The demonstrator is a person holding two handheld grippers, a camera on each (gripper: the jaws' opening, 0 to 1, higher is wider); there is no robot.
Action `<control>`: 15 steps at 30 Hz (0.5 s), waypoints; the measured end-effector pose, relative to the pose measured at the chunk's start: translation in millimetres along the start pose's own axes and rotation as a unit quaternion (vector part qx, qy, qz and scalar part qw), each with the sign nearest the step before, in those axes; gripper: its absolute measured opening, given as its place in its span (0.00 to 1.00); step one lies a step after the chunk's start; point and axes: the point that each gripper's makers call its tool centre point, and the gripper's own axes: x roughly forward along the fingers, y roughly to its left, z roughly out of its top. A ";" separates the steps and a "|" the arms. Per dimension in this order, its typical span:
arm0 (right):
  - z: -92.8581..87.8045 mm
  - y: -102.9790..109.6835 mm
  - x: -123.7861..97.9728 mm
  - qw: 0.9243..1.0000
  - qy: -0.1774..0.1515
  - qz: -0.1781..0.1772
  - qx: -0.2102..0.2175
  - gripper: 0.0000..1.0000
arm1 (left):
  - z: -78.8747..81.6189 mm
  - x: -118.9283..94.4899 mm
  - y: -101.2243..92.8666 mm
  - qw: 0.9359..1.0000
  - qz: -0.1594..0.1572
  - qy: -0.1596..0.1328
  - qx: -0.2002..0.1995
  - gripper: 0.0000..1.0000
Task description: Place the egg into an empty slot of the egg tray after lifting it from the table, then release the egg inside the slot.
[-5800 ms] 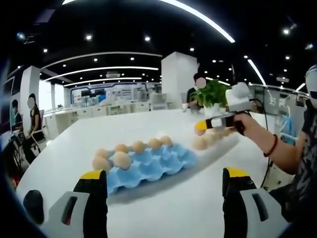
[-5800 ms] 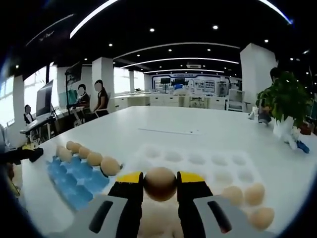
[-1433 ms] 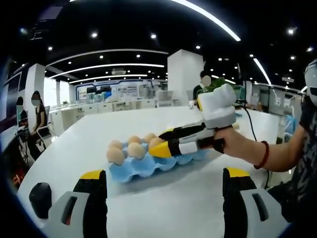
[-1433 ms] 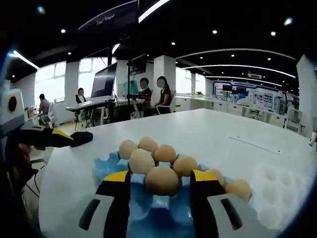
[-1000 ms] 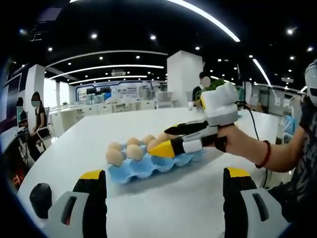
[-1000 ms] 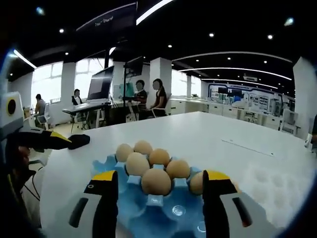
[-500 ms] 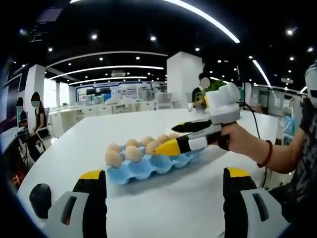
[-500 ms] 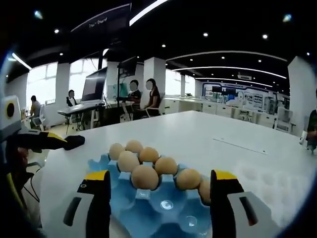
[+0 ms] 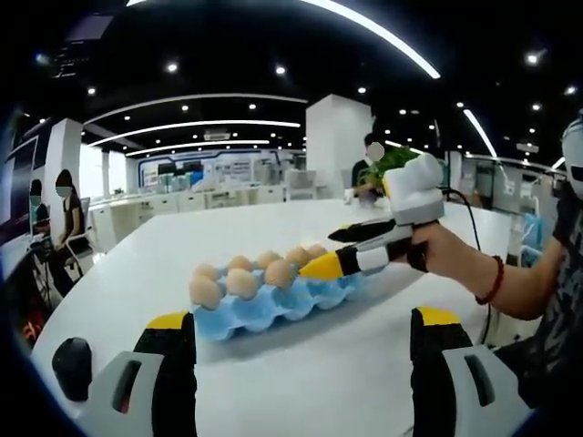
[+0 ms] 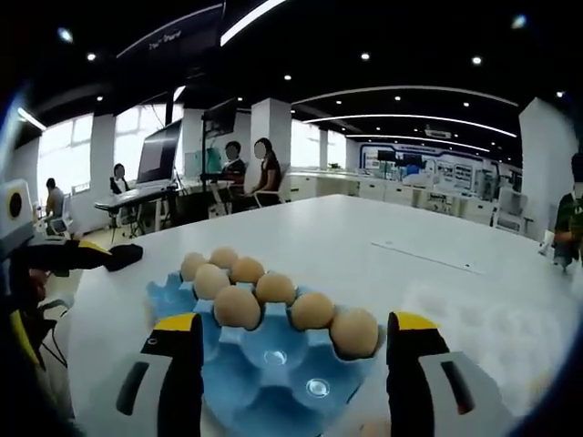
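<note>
In the right gripper view, the right gripper (image 10: 284, 364) has its jaws spread wide and empty over the near end of the blue egg tray (image 10: 264, 369), which lies on a broad white worktop (image 10: 437, 273). The just-placed egg (image 10: 238, 307) sits in a tray slot among six others, blunt end up as far as can be told. From the left gripper view, the left gripper (image 9: 305, 364) also has wide, empty jaws; the tray's long axis runs left to right, with an open-plan office, ceiling light strips (image 9: 383, 35) and seated people behind.
</note>
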 end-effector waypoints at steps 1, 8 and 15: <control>-0.1 -2.4 -1.5 1.000 0.000 -0.003 0.001 0.86 | 0.2 0.1 -0.2 1.000 0.000 -0.001 0.000 1.00; -2.6 -21.1 -9.3 1.000 -0.001 -0.021 0.010 0.86 | 1.5 2.6 -3.3 1.000 -0.004 -0.001 0.002 1.00; -2.9 -36.5 -17.2 0.999 -0.005 -0.036 0.015 0.85 | 3.7 4.6 -6.8 1.000 -0.006 -0.003 0.005 1.00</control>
